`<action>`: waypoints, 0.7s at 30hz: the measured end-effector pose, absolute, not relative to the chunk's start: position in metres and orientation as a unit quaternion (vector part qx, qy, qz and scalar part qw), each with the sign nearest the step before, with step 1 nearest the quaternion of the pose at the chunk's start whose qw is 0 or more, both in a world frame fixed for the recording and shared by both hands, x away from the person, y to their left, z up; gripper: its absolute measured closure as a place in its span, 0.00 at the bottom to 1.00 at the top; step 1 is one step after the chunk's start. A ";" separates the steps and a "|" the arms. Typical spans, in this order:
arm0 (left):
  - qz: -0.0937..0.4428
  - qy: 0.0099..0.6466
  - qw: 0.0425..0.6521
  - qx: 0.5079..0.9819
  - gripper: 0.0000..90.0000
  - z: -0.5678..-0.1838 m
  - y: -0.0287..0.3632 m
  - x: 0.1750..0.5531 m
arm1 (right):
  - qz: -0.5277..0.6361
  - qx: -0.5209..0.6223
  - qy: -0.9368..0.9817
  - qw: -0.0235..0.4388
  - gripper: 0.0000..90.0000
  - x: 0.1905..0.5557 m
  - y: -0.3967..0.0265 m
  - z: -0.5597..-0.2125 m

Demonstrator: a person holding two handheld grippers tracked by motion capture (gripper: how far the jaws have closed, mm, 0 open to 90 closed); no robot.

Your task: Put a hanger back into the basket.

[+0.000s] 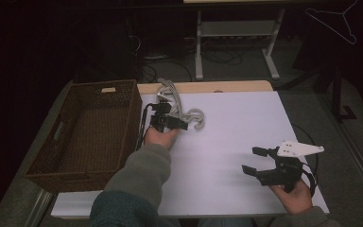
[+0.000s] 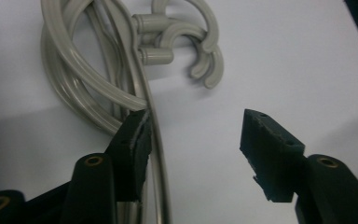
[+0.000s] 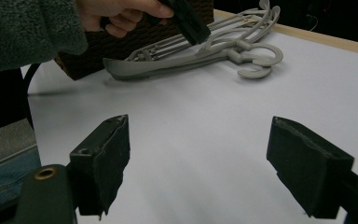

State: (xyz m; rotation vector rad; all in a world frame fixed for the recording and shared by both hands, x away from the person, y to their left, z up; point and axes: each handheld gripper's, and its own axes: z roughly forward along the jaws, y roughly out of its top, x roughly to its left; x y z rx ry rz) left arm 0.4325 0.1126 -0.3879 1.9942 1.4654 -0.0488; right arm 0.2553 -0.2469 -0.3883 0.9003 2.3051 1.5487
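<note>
**user_a:** Looking at the high view, the left gripper (image 1: 182, 125) sits right over a bundle of grey plastic hangers (image 1: 189, 115) lying on the white table (image 1: 246, 132), near its far left part and just beside the brown wicker basket (image 1: 92, 130). Anyone see if it's got them yet?

**user_b:** Not clamped, no. In the left gripper view the jaws stand partly apart. 1 pad touches the side of a hanger arm (image 2: 156, 154) that runs up between the jaws, and the other pad is well clear of it, with bare table between. So it's spread around 1 arm of the bundle, not pinching it. The hooks (image 2: 205, 51) curl off farther ahead, stacked on each other.

**user_a:** And the other hand?

**user_b:** The right gripper (image 1: 254, 161) is at the near right of the table, well apart from the hangers, jaws wide open with nothing between them. Its own view looks across the white surface at the hangers (image 3: 200, 53), with the person's left hand (image 3: 121, 14) above them and the basket (image 3: 135, 42) behind.

**user_a:** How many hangers?

**user_b:** At least 2 hooks show, more than that I can't tell. They lie flat, touching the table.
</note>
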 end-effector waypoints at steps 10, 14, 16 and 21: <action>-0.015 0.578 0.290 0.762 0.57 -0.399 0.113 0.445 | 0.532 0.303 0.783 0.106 0.22 0.257 -0.247 -0.388; -0.015 0.590 0.279 0.758 0.59 -0.403 0.112 0.448 | 0.533 0.302 0.784 0.104 0.22 0.257 -0.247 -0.389; -0.013 0.588 0.273 0.761 0.61 -0.402 0.113 0.449 | 0.534 0.302 0.783 0.105 0.22 0.257 -0.247 -0.389; -0.010 0.588 0.264 0.764 0.63 -0.401 0.109 0.450 | 0.534 0.302 0.783 0.104 0.23 0.257 -0.246 -0.389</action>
